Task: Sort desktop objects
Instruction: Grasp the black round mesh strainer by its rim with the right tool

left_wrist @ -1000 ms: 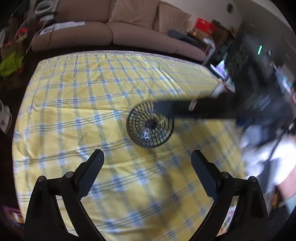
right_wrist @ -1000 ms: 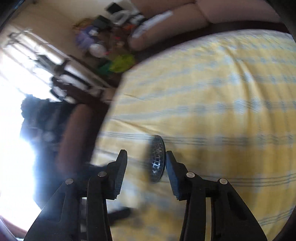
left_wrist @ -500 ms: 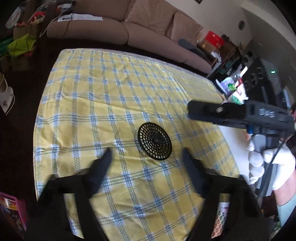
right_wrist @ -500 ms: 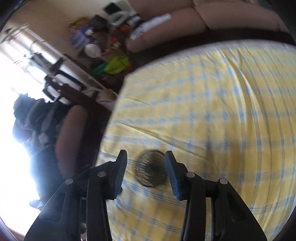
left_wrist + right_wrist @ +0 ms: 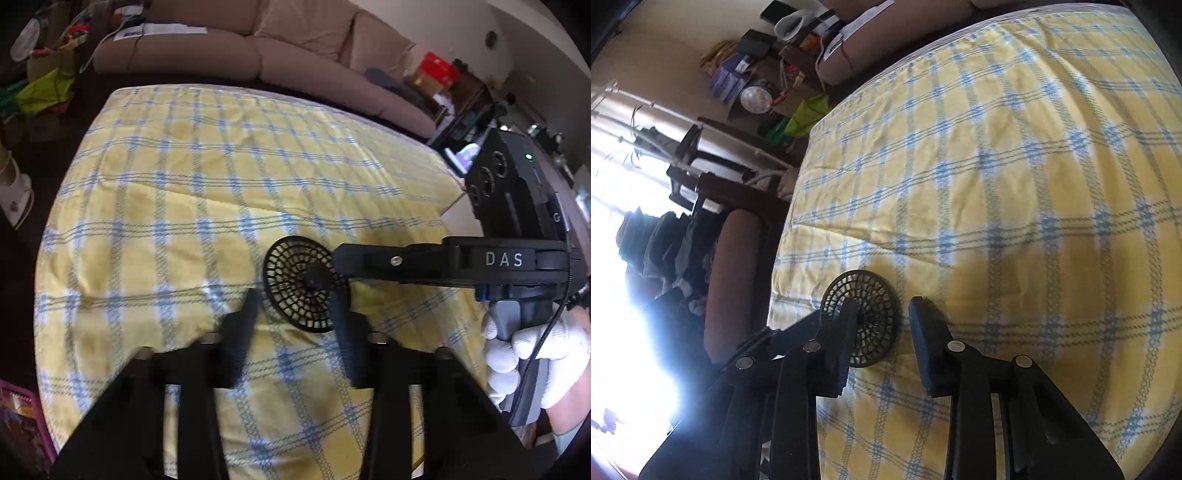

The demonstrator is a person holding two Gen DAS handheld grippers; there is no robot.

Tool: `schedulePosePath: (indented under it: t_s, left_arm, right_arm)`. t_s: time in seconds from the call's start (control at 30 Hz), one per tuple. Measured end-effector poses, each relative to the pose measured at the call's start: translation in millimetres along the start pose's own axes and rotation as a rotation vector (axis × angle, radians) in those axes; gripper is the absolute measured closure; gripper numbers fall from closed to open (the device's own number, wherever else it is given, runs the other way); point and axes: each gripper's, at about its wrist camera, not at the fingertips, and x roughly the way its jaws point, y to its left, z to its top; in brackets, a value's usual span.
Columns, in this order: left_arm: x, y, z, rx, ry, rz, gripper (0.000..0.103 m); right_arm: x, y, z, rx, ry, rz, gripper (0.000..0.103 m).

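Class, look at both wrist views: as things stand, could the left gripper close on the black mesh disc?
Probably yes. The left gripper is open with the black mesh disc just ahead between its fingers. The right gripper, also open, reaches over the disc's right edge, so the two could collide.

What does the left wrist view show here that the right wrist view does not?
Only the left wrist view shows the right gripper from outside, reaching in over the black mesh disc, plus the white-gloved hand holding it. Only the right wrist view shows the bright window and brown chair. Both show the disc on the yellow checked tablecloth and the sofa.
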Motion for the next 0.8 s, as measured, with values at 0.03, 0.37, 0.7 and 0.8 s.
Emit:
schedulePosePath:
  t_s: [0.03,0.37,0.7,0.8]
  left_arm:
    - [2.6,-0.3,-0.5,0.006,0.007,0.002,0.08]
    - [-1.5,-0.8,0.8,-0.009,0.006,-0.016,0.08]
    - [-26.6,-15.5,-0.6,-0.024,0.024,-0.083,0.08]
    - [-13.8,-12.1,-10.0,-0.023,0.08,-0.063,0.08]
  right_arm:
    - [2.3,2.2,-0.4,-0.01,0.007,0.0,0.072]
    - [-8.4,7.9,-7.3,-0.018,-0.031,0.037,0.074]
    - [-39.4,27.0,-24.4,-0.077,-0.06,0.015,0.076]
    - [-42.3,34.0,-28.9,-0.159,-0.094,-0.148,0.075]
